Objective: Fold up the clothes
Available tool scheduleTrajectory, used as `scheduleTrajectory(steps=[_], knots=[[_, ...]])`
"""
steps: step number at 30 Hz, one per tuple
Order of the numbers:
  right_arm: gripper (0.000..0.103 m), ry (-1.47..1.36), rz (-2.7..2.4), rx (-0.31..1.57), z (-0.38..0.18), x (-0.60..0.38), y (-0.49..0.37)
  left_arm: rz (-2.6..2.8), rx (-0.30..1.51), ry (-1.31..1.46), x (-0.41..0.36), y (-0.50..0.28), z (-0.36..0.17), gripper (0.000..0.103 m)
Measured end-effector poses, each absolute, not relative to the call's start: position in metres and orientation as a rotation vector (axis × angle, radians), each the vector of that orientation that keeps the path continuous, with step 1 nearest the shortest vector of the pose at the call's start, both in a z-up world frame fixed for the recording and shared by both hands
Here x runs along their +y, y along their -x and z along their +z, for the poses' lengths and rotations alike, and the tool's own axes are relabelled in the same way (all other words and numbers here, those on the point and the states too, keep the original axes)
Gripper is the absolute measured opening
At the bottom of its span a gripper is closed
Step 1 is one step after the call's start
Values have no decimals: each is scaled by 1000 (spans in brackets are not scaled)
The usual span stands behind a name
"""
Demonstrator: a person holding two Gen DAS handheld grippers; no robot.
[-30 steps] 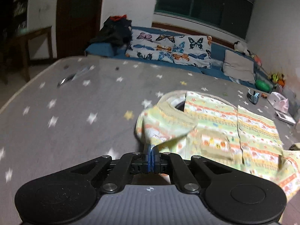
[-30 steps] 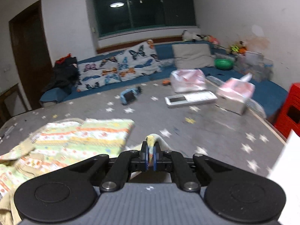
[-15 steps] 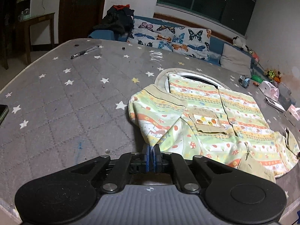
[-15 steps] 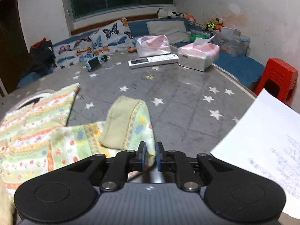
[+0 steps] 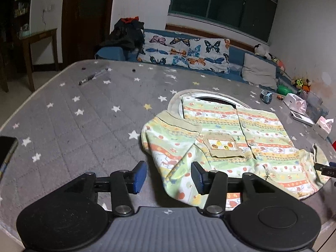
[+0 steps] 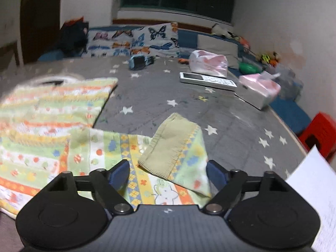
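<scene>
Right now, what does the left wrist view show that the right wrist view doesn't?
Only the left wrist view: the open left gripper, a pen, the shirt's chest pocket and a dark phone at the frame edge. Only the right wrist view: the open right gripper, a folded-over sleeve cuff, white paper and a red stool. Both: the patterned shirt, released on the star-print table.

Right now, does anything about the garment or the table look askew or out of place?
The patterned top lies unevenly: its sleeve cuff is flopped back over itself. Both the left gripper and the right gripper are open, holding nothing.
</scene>
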State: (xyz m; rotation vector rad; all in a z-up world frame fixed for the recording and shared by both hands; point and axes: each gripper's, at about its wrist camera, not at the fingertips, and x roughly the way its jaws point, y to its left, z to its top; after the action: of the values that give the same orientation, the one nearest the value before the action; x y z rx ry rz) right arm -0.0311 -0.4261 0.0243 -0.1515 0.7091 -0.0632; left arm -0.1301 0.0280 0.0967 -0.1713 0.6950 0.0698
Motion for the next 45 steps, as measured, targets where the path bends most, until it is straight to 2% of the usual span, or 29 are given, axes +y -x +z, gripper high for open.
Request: scheduleTrajectory(steps=[7,12,16,26,37,41,45], knots=[[83,209,-279,644,35,-464,37,78,707,173,29,126,94,51],[81,148,-378,611,53,-496,50,52,707,152,19,118,92,51],[81,65,-240,599,61,-487,57,41,715,142,10,109,90,51],[83,189,-96,674,23,-425,19,45,701,141,5,106,95,54],[84,297,-340,644,32,-481,24,56,732,140,8,101,86,57],[84,249,-377,618,42,-498,33,54,732,134,4,101,86,59],[84,247,-271,624,39,-474,34,51,738,136,0,99,85,62]])
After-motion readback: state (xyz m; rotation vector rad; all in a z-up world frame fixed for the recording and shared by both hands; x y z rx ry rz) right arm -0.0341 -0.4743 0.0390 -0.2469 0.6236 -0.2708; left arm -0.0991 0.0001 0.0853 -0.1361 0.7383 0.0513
